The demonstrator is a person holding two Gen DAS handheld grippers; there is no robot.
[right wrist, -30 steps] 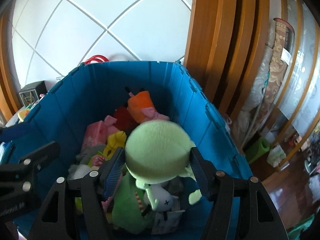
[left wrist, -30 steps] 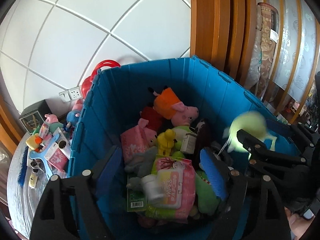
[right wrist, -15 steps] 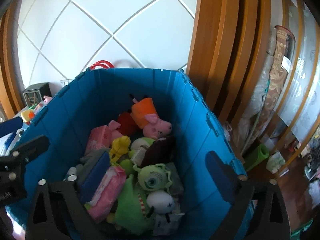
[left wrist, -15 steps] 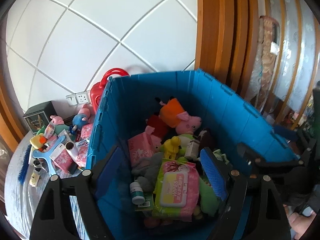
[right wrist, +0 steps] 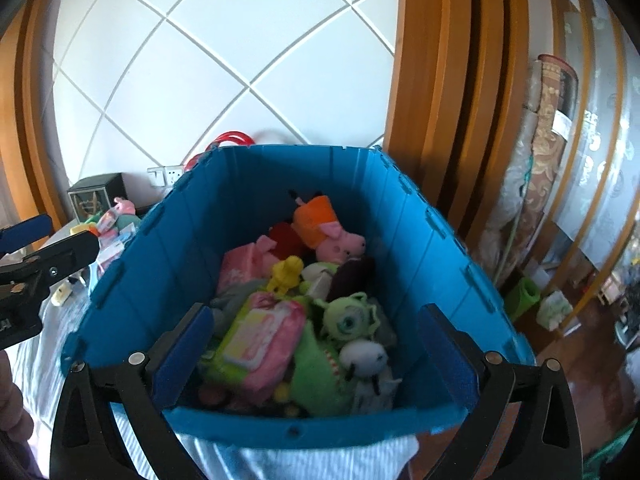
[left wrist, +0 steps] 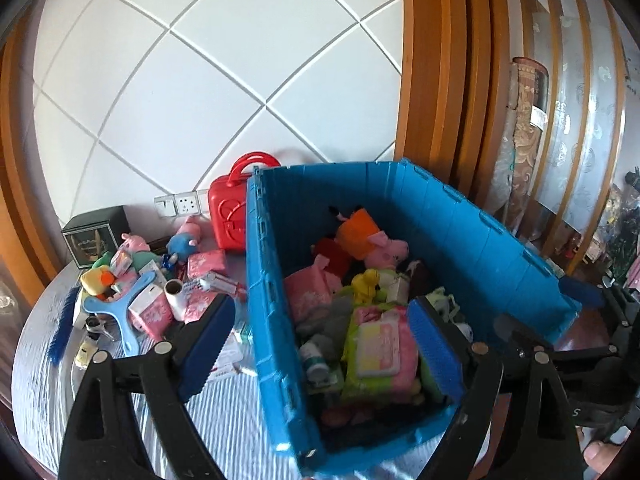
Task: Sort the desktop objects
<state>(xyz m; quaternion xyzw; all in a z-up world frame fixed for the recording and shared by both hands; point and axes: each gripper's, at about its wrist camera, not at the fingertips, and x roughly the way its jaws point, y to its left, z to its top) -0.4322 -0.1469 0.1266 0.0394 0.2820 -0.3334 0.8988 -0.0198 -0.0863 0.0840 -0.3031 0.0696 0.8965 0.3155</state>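
Above the blue bin (right wrist: 420, 248), both grippers' jaws gape, the left's opening.

Left claw (left wrist: 320, 332) opening, empty, straddling blue bin (left wrist: 460, 216) wall; toys (left wrist: 136, 280) beside.

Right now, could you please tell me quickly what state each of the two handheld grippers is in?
Left gripper: jaws opening, nothing between the pads.
Right gripper: wide open and empty, above the blue plastic crate.

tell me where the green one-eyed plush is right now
In the right wrist view the green one-eyed plush lies inside the blue bin, right of the wipes pack and just above the white plush.
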